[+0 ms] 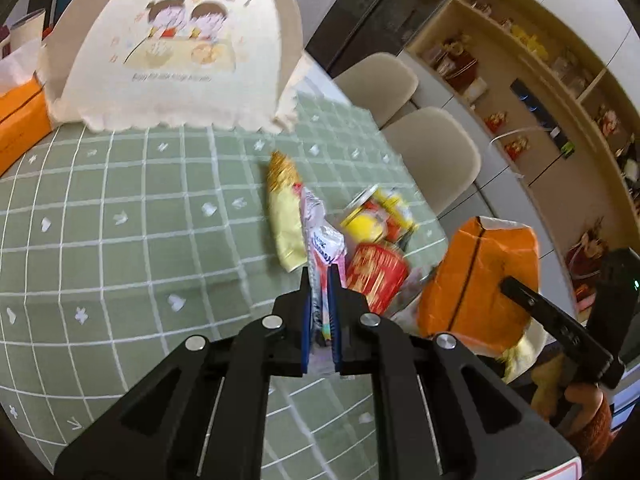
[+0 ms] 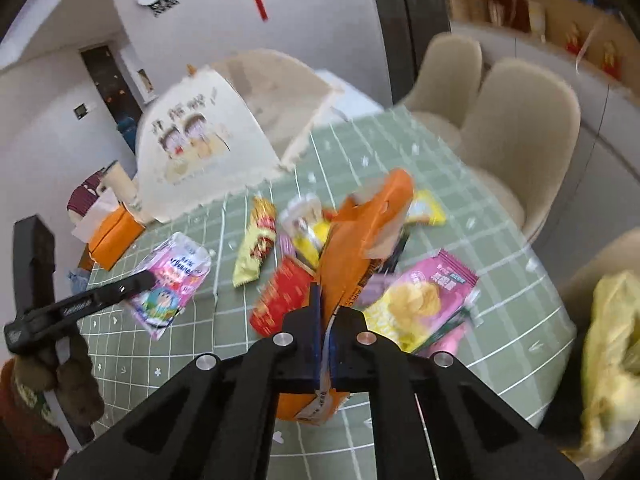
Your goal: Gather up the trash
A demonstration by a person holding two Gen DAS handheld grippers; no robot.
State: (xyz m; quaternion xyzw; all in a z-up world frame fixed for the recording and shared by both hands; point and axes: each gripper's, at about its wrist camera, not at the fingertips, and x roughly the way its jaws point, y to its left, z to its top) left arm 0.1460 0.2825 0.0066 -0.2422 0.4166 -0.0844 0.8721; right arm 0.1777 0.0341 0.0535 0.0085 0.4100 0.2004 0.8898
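My left gripper (image 1: 320, 276) is shut on a pink and white drink pouch (image 1: 322, 240) and holds it above the green checked tablecloth (image 1: 140, 220); the pouch also shows in the right wrist view (image 2: 168, 284). My right gripper (image 2: 326, 304) is shut on the edge of an orange paper bag (image 2: 360, 232), seen from the side in the left wrist view (image 1: 480, 276). On the table lie a yellow snack packet (image 1: 284, 208), a red packet (image 1: 376, 276), a yellow can (image 1: 376, 216) and a pink chip bag (image 2: 424, 296).
A cream food cover (image 1: 180, 52) with a cartoon stands at the back of the table. An orange tissue box (image 1: 20, 116) sits at the left. Two beige chairs (image 1: 436, 160) stand along the far side. A yellow plastic bag (image 2: 608, 360) hangs at the right.
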